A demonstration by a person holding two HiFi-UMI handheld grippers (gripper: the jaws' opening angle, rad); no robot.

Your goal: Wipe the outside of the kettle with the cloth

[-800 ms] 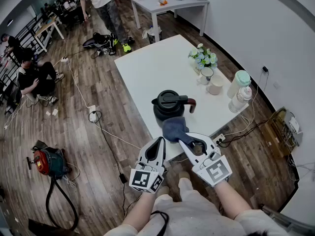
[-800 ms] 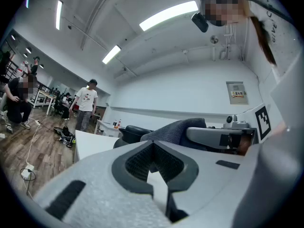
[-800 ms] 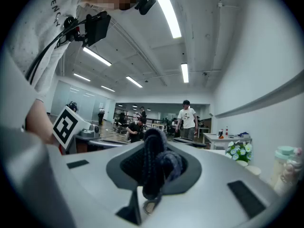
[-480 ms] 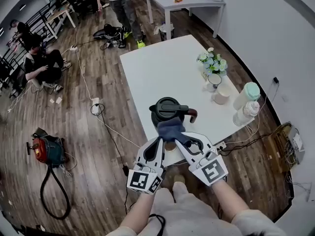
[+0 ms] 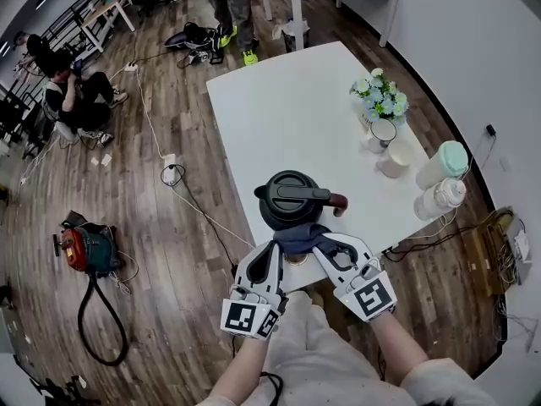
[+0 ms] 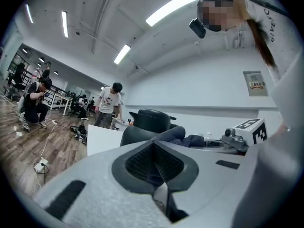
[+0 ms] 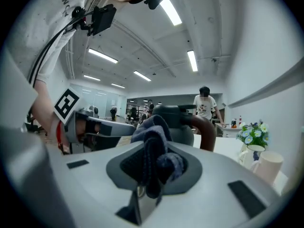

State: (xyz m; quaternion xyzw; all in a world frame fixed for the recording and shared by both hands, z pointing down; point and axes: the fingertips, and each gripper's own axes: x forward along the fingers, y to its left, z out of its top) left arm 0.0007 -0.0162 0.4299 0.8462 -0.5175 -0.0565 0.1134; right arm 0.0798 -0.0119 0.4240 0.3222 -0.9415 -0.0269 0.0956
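White table (image 5: 279,100) on a wood floor (image 5: 152,227) carries the black kettle (image 5: 292,197) near its close edge, with a flower pot (image 5: 378,100) at the kettle's 2 o'clock. At the kettle's 6 o'clock the right gripper (image 5: 325,244) clamps the dark blue cloth (image 5: 300,237) against the kettle's near side. At the cloth's 8 o'clock, the left gripper (image 5: 274,249) has its jaws pressed together, nothing between them.

Kettle (image 5: 292,200) on table (image 5: 279,100), near edge; cloth (image 5: 302,238) at its near side; flowers (image 5: 380,96), mugs (image 5: 383,133), bottles (image 5: 441,166) to right.
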